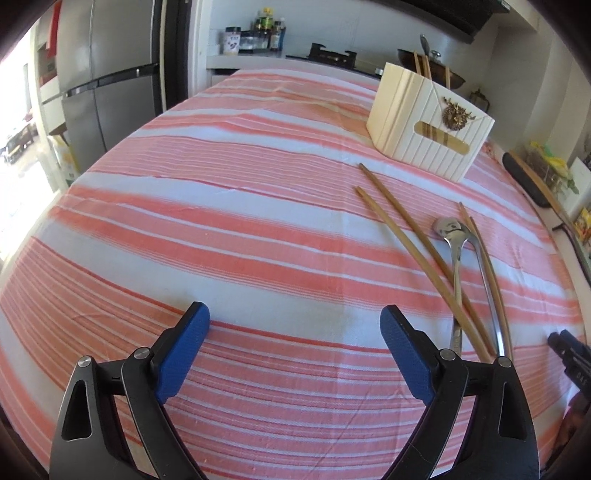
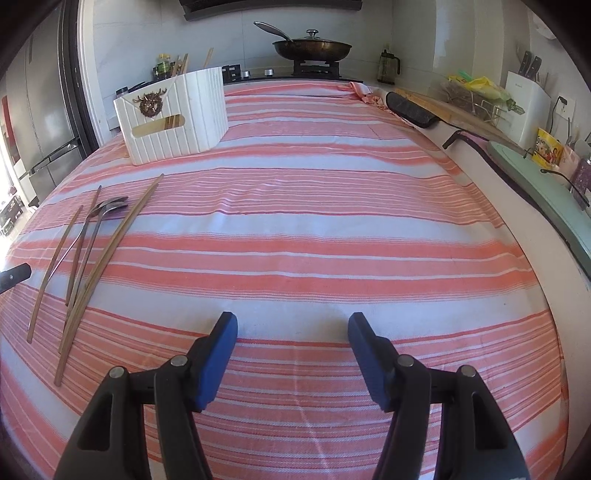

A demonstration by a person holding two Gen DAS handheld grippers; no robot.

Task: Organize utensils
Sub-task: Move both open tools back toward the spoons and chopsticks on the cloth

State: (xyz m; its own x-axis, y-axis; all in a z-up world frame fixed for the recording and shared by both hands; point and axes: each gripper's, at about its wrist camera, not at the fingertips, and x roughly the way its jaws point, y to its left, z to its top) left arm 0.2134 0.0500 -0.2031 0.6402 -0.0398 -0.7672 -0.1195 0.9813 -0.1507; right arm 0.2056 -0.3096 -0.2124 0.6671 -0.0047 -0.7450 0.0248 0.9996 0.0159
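Beside the white ribbed plastic utensil holder (image 1: 430, 125), on the pink-striped cloth (image 1: 258, 221), lie loose wooden chopsticks (image 1: 406, 243) crossed over steel spoons (image 1: 452, 236). Left gripper (image 1: 295, 328) and right gripper (image 2: 291, 336) hover wide and empty, nearer the camera than the holder. Grabbing one overlapped chopstick could drag its neighbours. Nothing blocks the holder's top except the chopsticks standing inside.

Setting: home kitchen | Cooking: gas hob (image 2: 316, 68) bearing a lidded frying pan (image 2: 312, 47) | Cold storage: steel refrigerator (image 1: 107, 85) | Stores: condiment bottles (image 1: 271, 29), knife block (image 2: 528, 99) | Work surface: table under a pink-striped cloth (image 2: 314, 236)
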